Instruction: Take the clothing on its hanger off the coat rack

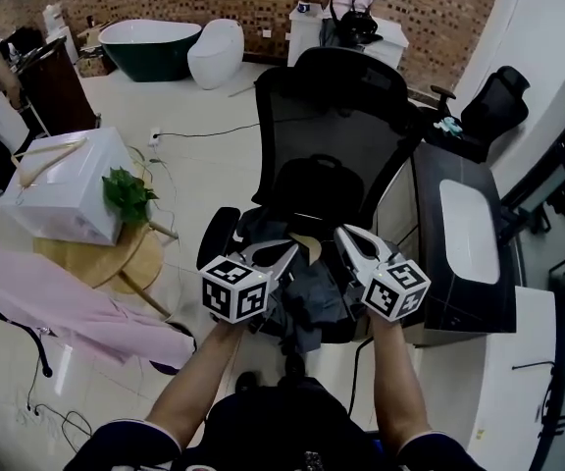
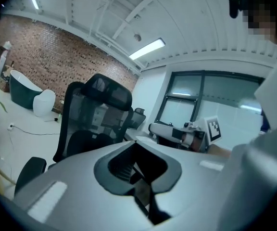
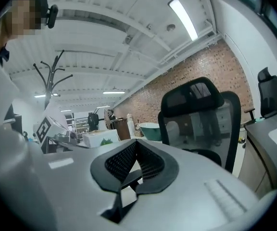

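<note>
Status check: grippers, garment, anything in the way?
Left gripper, right gripper shut, both empty. Pink garment off left, not held. Office chair with dark clothes directly ahead.

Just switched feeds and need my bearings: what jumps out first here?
A black mesh office chair fills the centre of the head view, dark clothing heaped on its seat, with the left gripper and right gripper shut before it. A pink garment stretches across the lower left.

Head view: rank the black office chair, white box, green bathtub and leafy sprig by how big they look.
1. black office chair
2. white box, though it sits nearer the camera than the tub, so true size is unsure
3. green bathtub
4. leafy sprig
</note>
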`<state>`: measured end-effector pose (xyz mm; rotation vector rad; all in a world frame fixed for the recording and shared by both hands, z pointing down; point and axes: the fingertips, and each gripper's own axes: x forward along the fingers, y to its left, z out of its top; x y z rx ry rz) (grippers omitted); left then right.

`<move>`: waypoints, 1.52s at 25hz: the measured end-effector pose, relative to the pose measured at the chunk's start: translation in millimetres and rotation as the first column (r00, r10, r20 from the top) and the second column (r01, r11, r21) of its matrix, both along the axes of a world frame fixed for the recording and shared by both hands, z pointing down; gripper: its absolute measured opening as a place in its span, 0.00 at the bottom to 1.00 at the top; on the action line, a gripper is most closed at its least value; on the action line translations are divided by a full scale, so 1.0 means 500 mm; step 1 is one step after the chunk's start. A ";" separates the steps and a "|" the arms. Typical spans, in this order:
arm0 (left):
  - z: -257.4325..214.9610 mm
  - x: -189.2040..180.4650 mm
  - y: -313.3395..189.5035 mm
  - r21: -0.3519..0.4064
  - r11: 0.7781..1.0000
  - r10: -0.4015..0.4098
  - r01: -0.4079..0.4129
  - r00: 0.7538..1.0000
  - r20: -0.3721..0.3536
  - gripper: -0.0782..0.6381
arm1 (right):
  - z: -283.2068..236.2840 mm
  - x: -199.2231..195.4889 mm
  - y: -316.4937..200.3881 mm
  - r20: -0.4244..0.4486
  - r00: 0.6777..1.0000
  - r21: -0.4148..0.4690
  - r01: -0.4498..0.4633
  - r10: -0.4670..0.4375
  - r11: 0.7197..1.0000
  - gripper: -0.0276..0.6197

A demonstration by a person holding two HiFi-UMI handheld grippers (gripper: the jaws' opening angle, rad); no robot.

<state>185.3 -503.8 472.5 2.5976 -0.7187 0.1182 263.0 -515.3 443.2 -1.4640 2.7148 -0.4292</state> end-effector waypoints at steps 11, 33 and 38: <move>-0.085 0.024 0.001 0.103 0.993 0.061 -0.061 0.998 0.000 0.12 | -0.100 0.008 0.009 -0.008 0.999 0.074 -0.046 0.047 0.996 0.05; -0.102 0.010 0.009 0.121 0.989 0.087 -0.087 0.996 0.005 0.12 | -0.138 -0.020 0.027 0.009 0.999 0.104 -0.040 0.040 0.994 0.04; -0.104 0.011 0.013 0.125 0.988 0.088 -0.088 0.996 0.005 0.12 | -0.147 -0.023 0.031 0.008 0.999 0.114 -0.038 0.037 0.993 0.04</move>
